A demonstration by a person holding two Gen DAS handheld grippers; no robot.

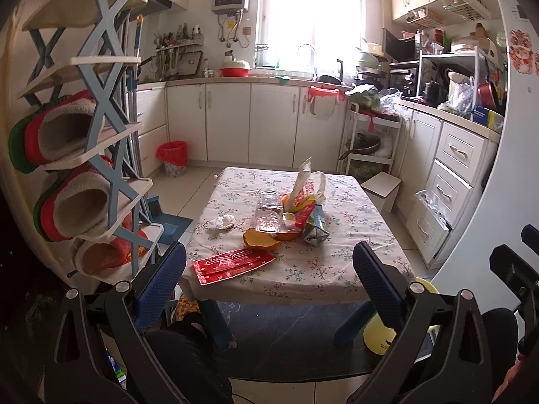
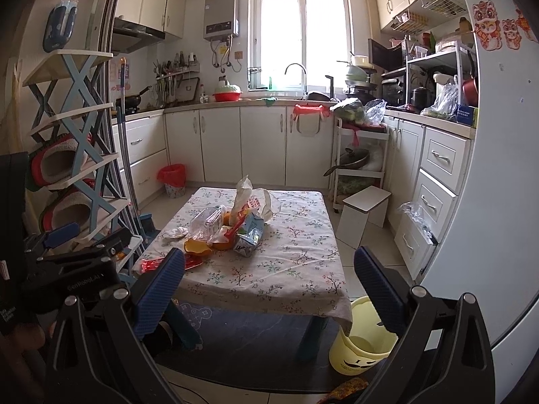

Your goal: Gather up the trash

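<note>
A low table [image 1: 337, 262] [image 2: 296, 252] with a floral cloth carries a heap of trash: a red foil wrapper [image 1: 232, 265] [image 2: 153, 264] at the near left edge, orange peel [image 1: 261, 238] [image 2: 197, 247], a clear plastic bottle [image 1: 267, 213] [image 2: 207, 222], a crumpled tissue [image 1: 222, 221] [image 2: 177, 232], a blue carton [image 1: 315, 230] [image 2: 249, 234] and a plastic bag [image 1: 308, 183] [image 2: 254, 202]. My left gripper [image 1: 269, 286] is open and empty, short of the table's near edge. My right gripper [image 2: 269, 289] is open too, nothing between its fingers. A yellow bucket [image 2: 360, 340] [image 1: 379, 331] stands on the floor by the table's near right leg.
A red-lined bin [image 1: 173, 158] [image 2: 173, 180] stands by the far cabinets. A shoe rack [image 1: 91, 155] [image 2: 74, 155] with slippers fills the left side. A white stool [image 1: 382, 190] [image 2: 365, 213] and a trolley [image 2: 358, 158] sit right of the table. A dark mat [image 2: 256, 340] lies underneath.
</note>
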